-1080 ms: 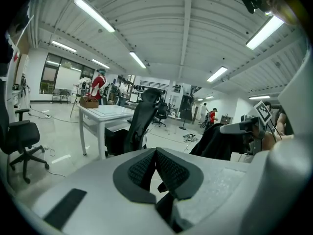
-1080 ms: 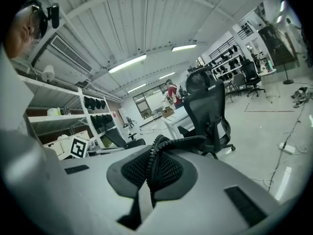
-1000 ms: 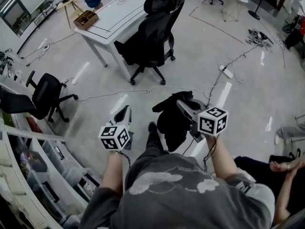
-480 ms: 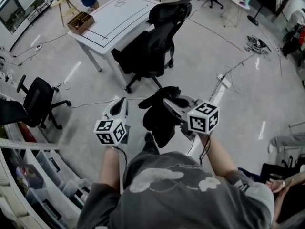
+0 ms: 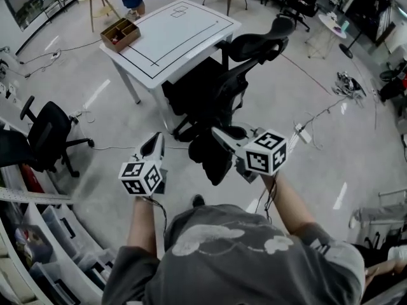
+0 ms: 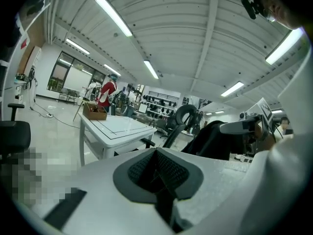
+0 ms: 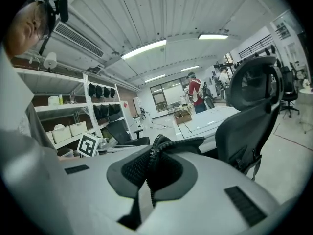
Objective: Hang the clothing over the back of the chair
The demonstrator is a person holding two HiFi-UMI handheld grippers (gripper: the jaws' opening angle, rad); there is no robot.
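A black office chair (image 5: pixel 238 75) with a headrest (image 5: pixel 264 38) stands by the white table, its back toward me. A black garment (image 5: pixel 213 156) hangs from my right gripper (image 5: pixel 219 134), just in front of the chair's back and lower than its top. In the right gripper view the jaws are shut on a zippered edge of the garment (image 7: pixel 157 153), and the chair (image 7: pixel 252 106) rises to the right. My left gripper (image 5: pixel 157 142) is held left of the garment, shut and holding nothing (image 6: pixel 156 153). The left gripper view shows the garment (image 6: pixel 212 138) at right.
A white table (image 5: pixel 184 27) with a wooden box (image 5: pixel 119 33) stands behind the chair. A second black chair (image 5: pixel 44 129) is at left, shelves with bins (image 5: pixel 28 234) at lower left. Cables and a power strip (image 5: pixel 303 133) lie on the floor at right. People stand far back.
I have come closer to the chair, and both grippers have travelled forward with me. The right gripper keeps its hold on the garment, which now hangs right before the chair's back.
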